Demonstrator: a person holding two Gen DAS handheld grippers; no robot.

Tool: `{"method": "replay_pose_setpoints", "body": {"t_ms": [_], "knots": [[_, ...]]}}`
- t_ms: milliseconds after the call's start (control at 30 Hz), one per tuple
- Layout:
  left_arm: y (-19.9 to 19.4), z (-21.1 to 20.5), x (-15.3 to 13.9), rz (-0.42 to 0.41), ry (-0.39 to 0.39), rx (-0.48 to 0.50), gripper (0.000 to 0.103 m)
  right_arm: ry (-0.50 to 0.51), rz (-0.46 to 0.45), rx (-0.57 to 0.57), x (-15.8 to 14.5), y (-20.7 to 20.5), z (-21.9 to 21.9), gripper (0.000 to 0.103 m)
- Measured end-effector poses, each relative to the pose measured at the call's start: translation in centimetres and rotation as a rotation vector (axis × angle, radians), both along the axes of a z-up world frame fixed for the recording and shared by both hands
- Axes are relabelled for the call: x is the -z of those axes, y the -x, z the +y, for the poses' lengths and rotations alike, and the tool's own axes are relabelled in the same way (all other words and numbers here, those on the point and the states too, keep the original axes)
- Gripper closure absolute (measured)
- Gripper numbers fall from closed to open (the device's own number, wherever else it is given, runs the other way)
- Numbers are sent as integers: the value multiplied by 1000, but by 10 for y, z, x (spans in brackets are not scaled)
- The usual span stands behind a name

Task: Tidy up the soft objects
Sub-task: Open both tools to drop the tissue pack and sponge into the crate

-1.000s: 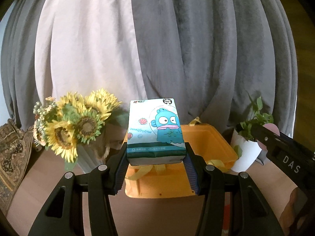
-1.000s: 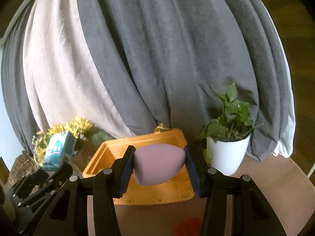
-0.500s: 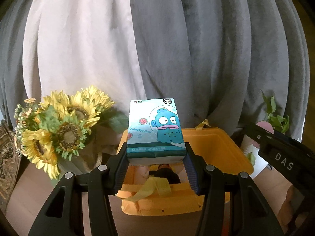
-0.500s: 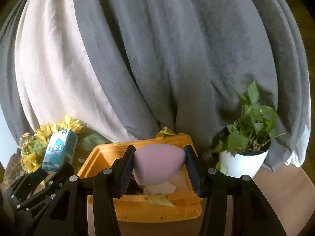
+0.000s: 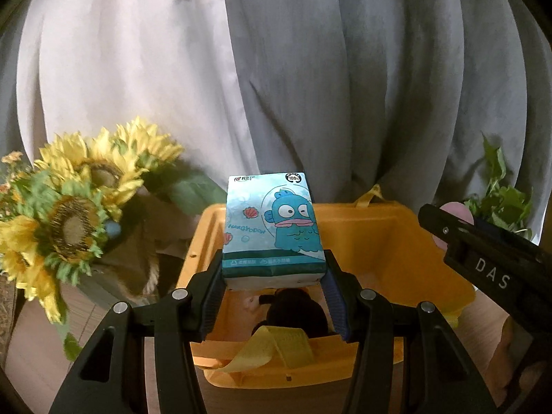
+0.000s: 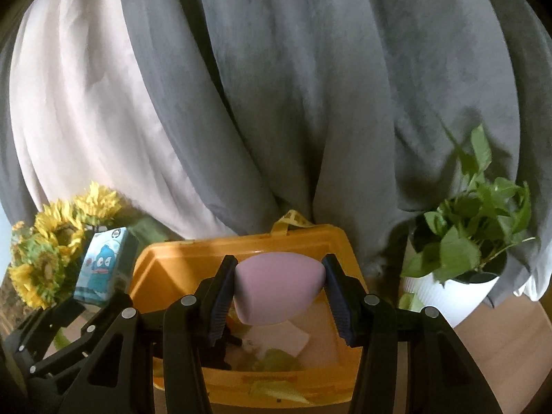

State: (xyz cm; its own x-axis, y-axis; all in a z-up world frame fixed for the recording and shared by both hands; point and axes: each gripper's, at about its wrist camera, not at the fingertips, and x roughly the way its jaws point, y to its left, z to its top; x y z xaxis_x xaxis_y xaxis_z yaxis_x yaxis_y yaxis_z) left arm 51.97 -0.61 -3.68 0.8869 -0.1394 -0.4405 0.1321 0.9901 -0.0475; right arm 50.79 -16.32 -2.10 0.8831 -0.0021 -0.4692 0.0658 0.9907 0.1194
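My left gripper (image 5: pixel 272 296) is shut on a blue tissue pack (image 5: pixel 272 231) with a cartoon fish, held above the near left part of the orange bin (image 5: pixel 386 231). My right gripper (image 6: pixel 277 303) is shut on a pink egg-shaped sponge (image 6: pixel 277 293), held over the middle of the same bin (image 6: pixel 165 272). A dark soft object (image 5: pixel 293 314) and a yellow strap (image 5: pixel 276 345) lie inside the bin. The tissue pack (image 6: pixel 103 269) and left gripper also show at the left of the right wrist view. The right gripper body (image 5: pixel 490 262) crosses the right of the left wrist view.
A sunflower bouquet (image 5: pixel 72 220) stands left of the bin. A potted green plant in a white pot (image 6: pixel 462 262) stands to its right. Grey and pale curtains (image 6: pixel 276 86) hang close behind. White and yellow-green items (image 6: pixel 276 348) lie in the bin bottom.
Both grippers have moved forward and higher over the bin, each still holding its object. The bin's inside now shows below them.
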Motion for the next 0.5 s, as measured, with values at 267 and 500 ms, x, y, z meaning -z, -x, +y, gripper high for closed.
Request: {"method": "replay_pose_setpoints", "body": {"t_ms": [267, 500], "knots": [[-18, -2, 15, 43, 2, 21, 51, 18, 57, -12, 14, -23, 0, 51], [-27, -1, 20, 71, 25, 18, 37, 12, 96, -21, 21, -34, 1, 37]]}}
